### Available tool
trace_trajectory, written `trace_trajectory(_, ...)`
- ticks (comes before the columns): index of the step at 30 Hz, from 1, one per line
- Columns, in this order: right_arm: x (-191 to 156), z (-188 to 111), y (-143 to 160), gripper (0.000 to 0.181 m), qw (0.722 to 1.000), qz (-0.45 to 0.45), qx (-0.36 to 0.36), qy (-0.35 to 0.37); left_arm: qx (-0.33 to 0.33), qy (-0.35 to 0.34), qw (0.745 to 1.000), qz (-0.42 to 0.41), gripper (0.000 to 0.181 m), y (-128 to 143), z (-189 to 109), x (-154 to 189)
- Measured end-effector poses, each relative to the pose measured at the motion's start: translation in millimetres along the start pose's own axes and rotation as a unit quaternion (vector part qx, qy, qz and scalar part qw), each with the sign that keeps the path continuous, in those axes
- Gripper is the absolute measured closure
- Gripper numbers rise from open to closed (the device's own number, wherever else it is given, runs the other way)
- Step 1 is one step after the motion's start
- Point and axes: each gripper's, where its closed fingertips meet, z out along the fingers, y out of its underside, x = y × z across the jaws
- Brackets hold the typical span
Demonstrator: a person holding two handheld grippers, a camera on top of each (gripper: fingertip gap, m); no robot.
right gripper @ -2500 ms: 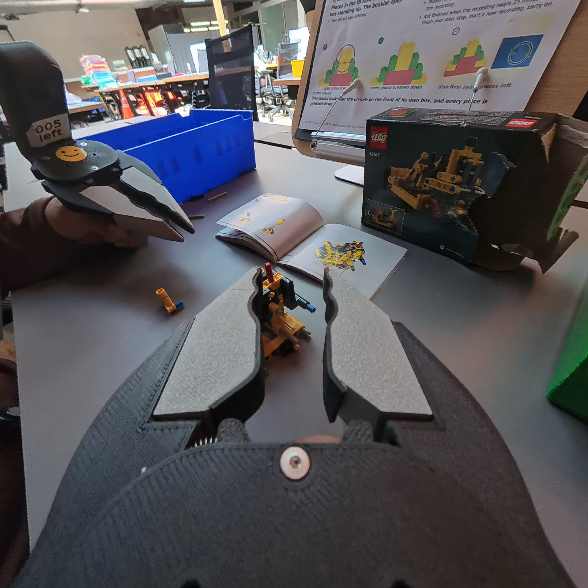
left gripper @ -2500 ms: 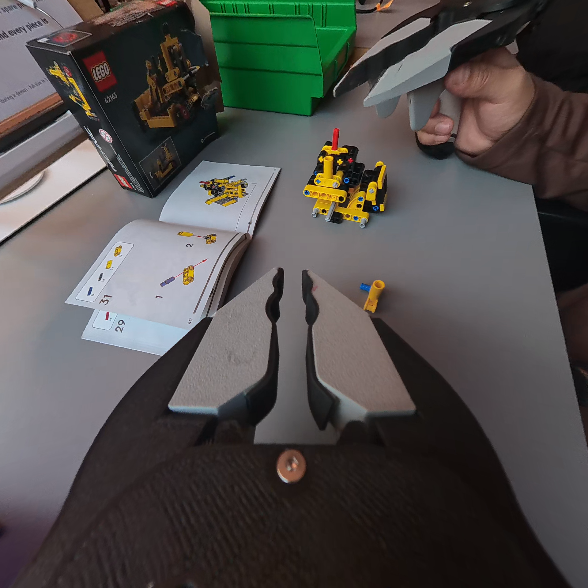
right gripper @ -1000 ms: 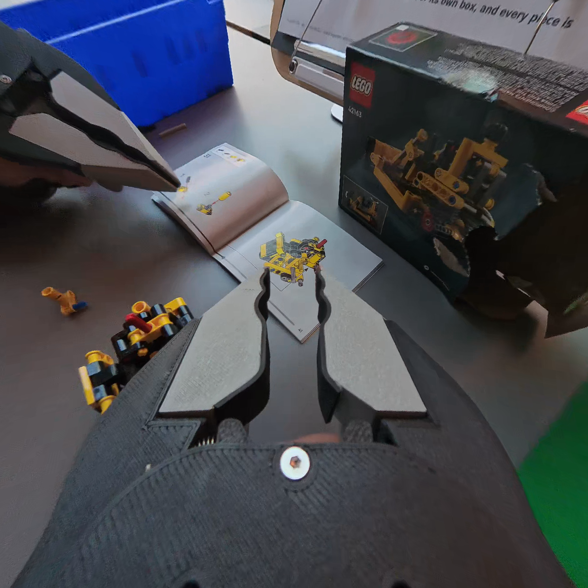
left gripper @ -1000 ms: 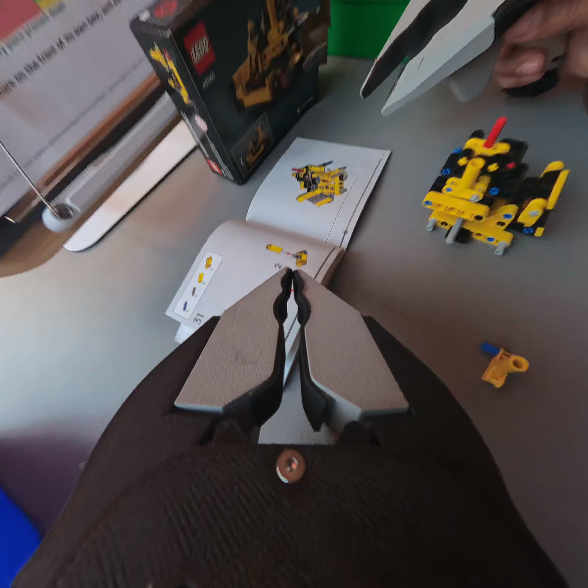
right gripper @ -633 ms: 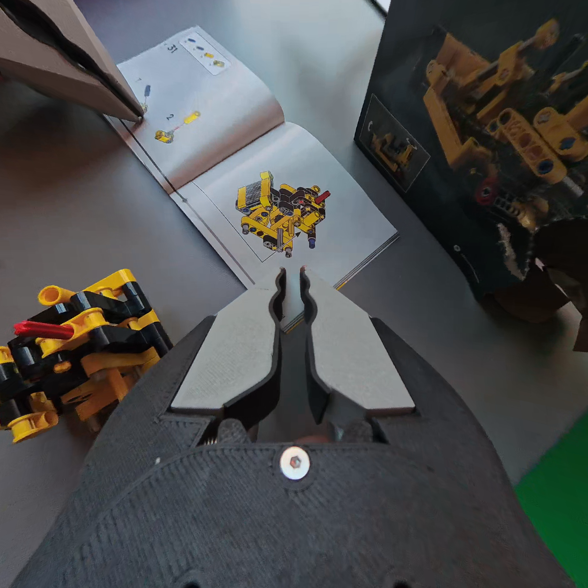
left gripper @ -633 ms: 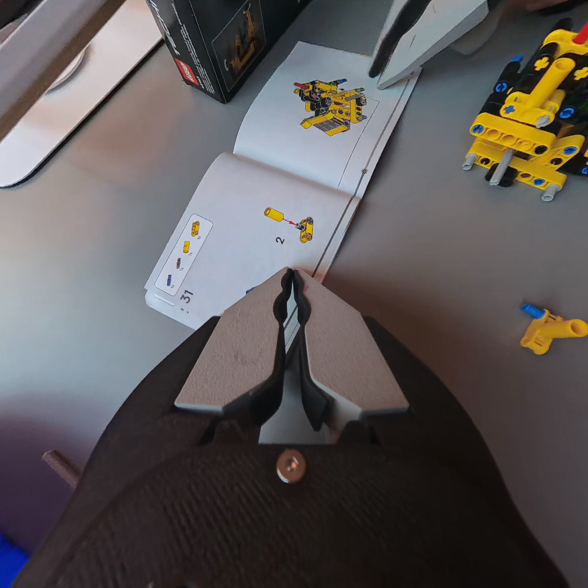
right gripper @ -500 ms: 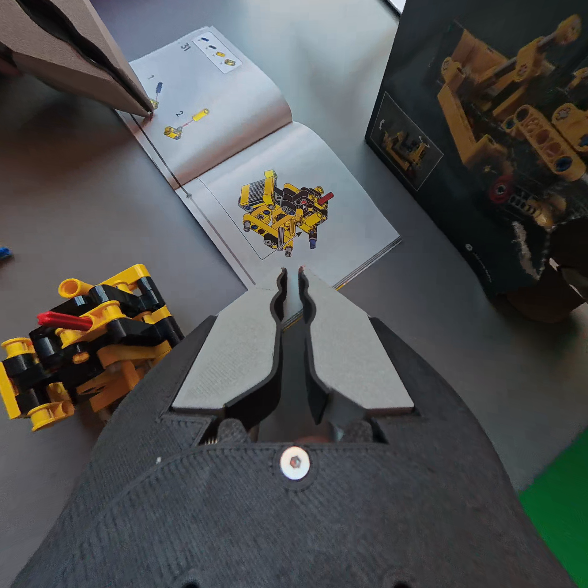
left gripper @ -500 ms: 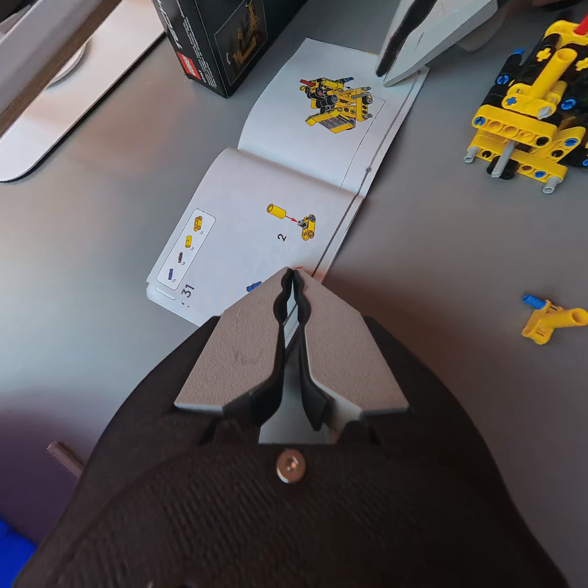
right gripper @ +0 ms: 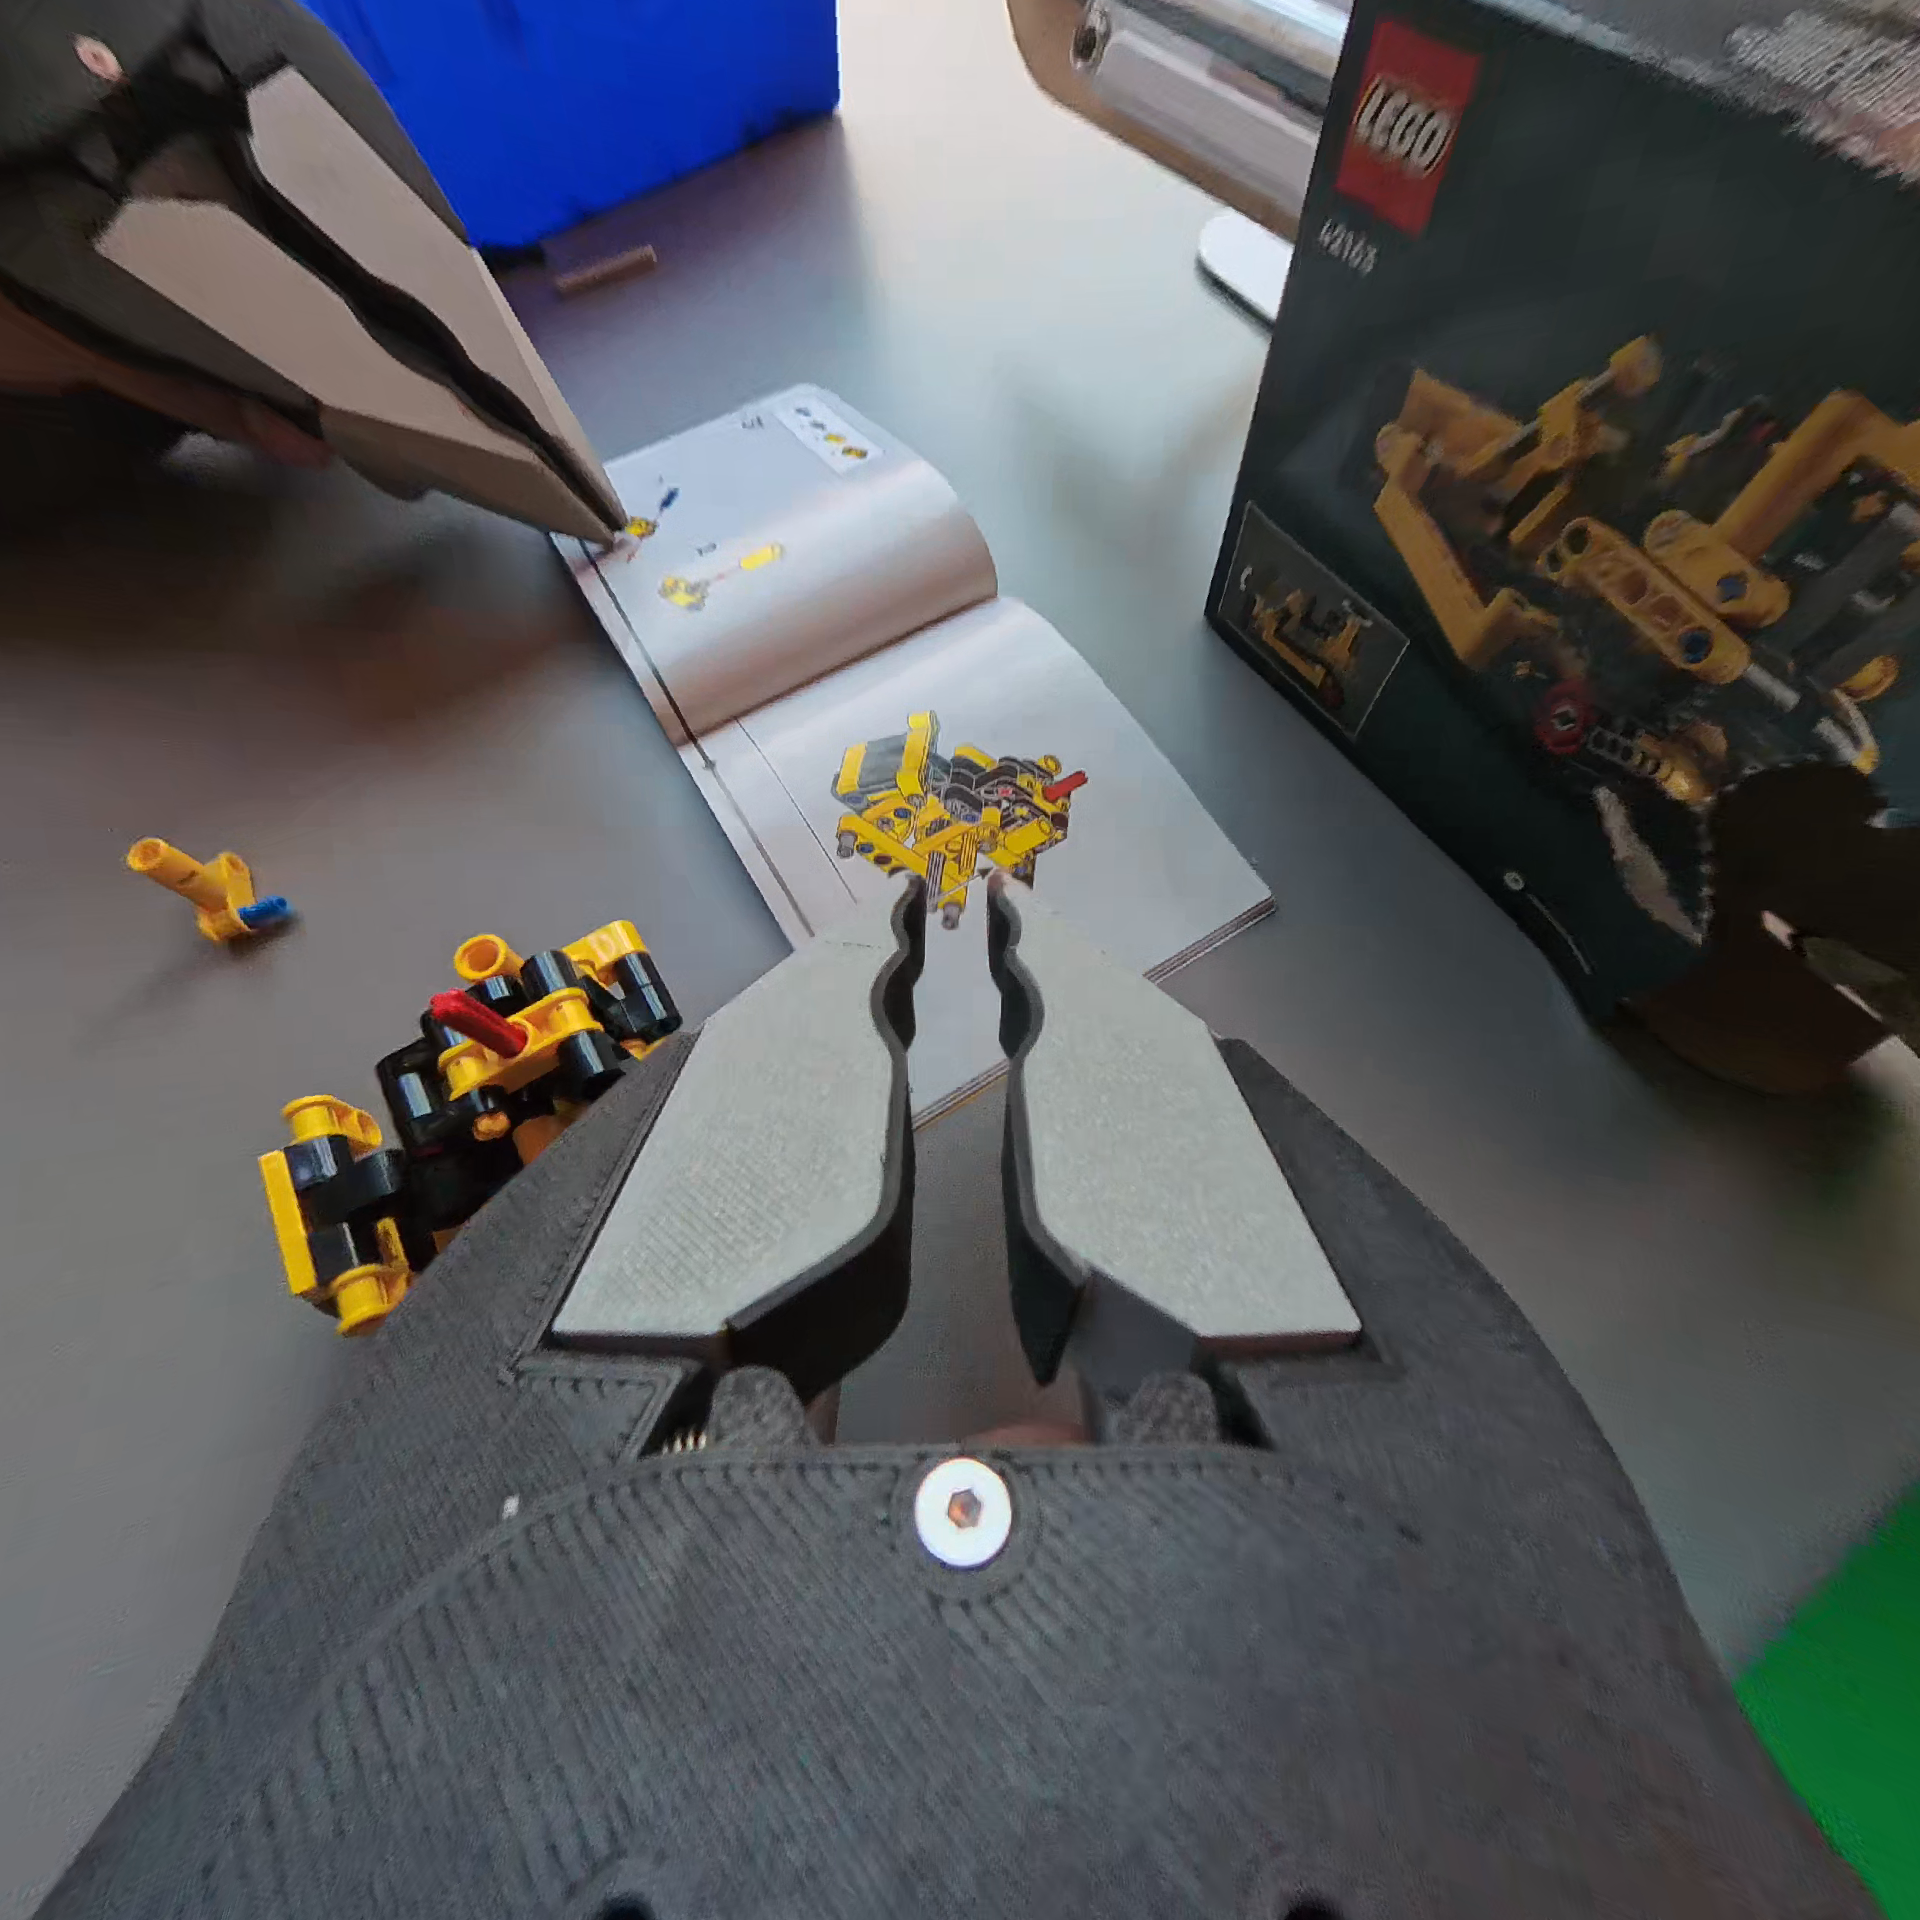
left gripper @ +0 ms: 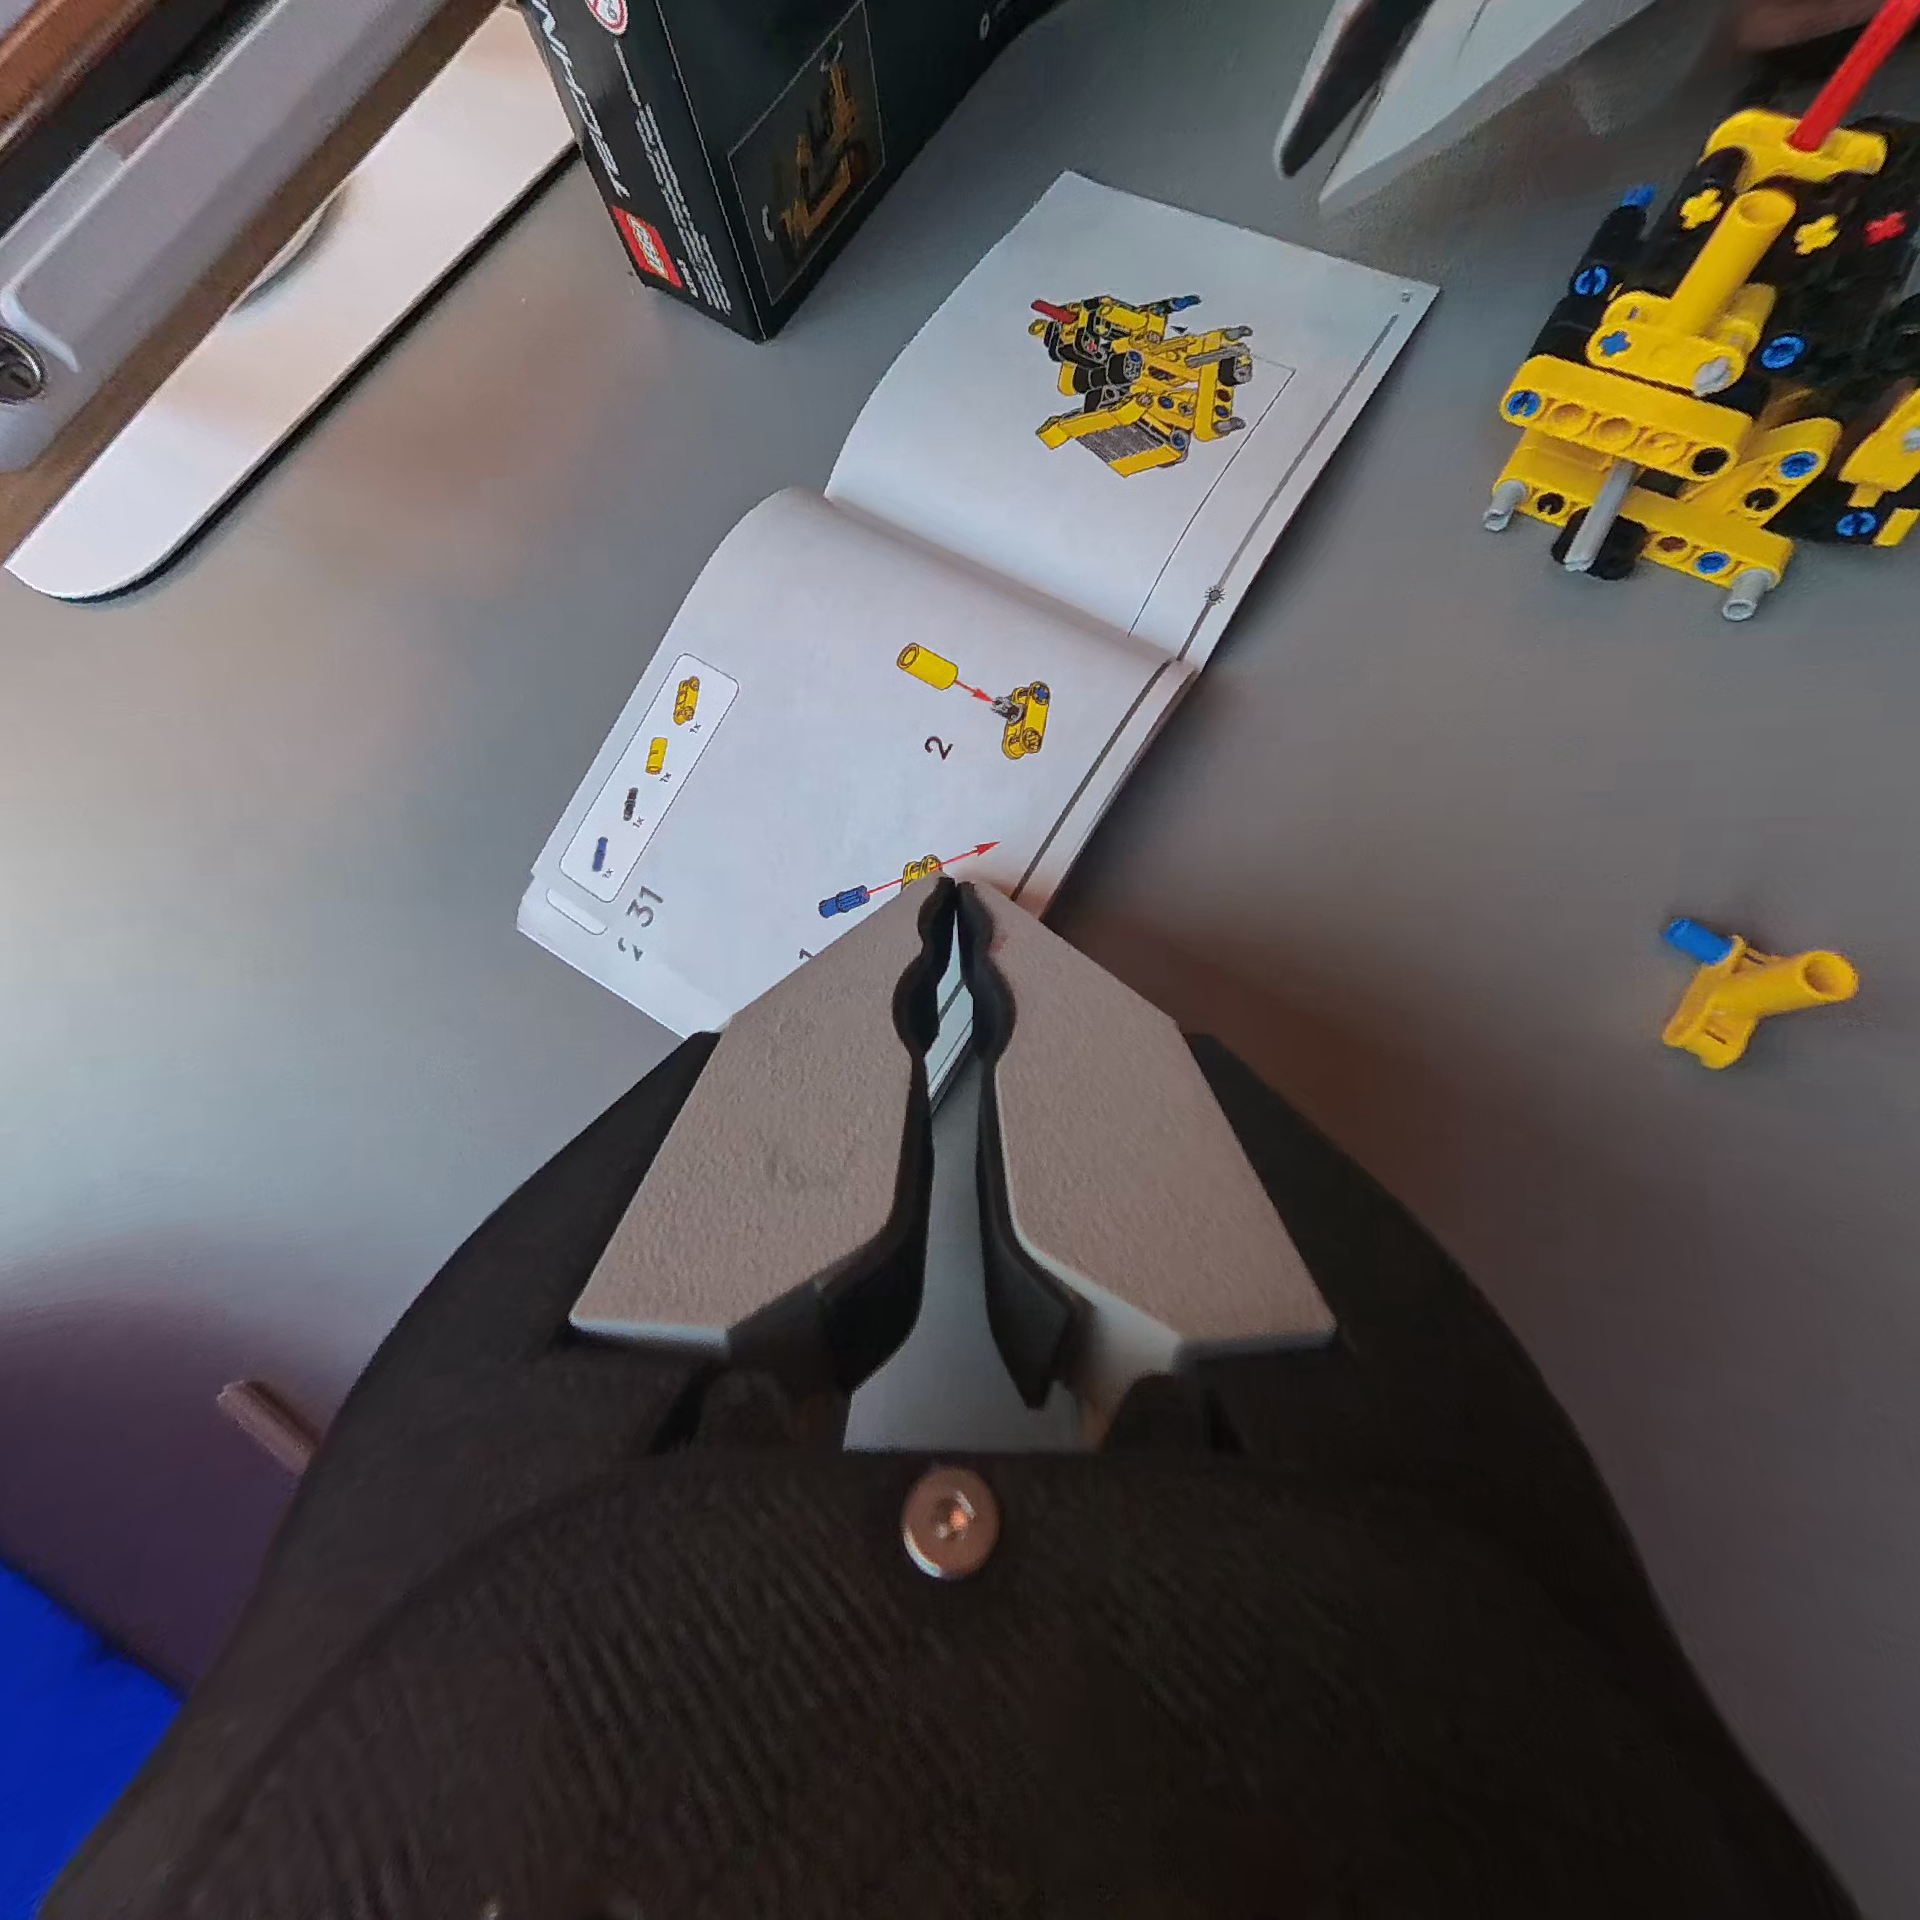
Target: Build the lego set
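The partly built yellow and black model (left gripper: 1704, 416) stands on the grey table, and it also shows low at the left of the right wrist view (right gripper: 468, 1091). A loose yellow connector with a blue pin (left gripper: 1756, 987) lies apart from it (right gripper: 208, 883). The instruction booklet (left gripper: 935, 675) lies open (right gripper: 883, 665). My left gripper (left gripper: 948, 891) is shut, its tips at the booklet's near page edge; I cannot tell whether a page is pinched. My right gripper (right gripper: 953, 883) is slightly open and empty, above the booklet's pictured page, with the model to its left.
The dark set box (left gripper: 748, 135) stands behind the booklet (right gripper: 1558, 468). A blue bin (right gripper: 623, 94) is at the far left and a green bin (right gripper: 1849, 1714) at the near right. A silver stand base (left gripper: 260, 343) and a small brown stick (left gripper: 260, 1423) lie at the left.
Both grippers left the model and came to the booklet. The left one shut and now rests at the near page edge. The right one narrowed, then opened a little and pulled back.
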Motion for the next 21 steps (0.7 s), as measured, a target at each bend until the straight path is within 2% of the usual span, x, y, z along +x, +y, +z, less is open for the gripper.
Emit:
trace_trajectory(1,1,-3,-5,0.173,1.0,0.004,0.016,0.002,0.002,0.0,1.0,0.0,0.181,-1,-1,0)
trace_trajectory(8,19,-26,-27,0.173,0.995,0.02,0.086,0.045,0.019,-0.007,1.0,0.003,0.181,-8,-5,0)
trace_trajectory(18,21,-33,-33,0.173,0.993,-0.004,0.093,0.067,0.041,0.003,0.999,0.005,0.181,-18,-11,5)
trace_trajectory(21,21,-34,-33,0.172,0.993,-0.013,0.091,0.07,0.062,0.035,0.997,0.014,0.181,-27,-18,17)
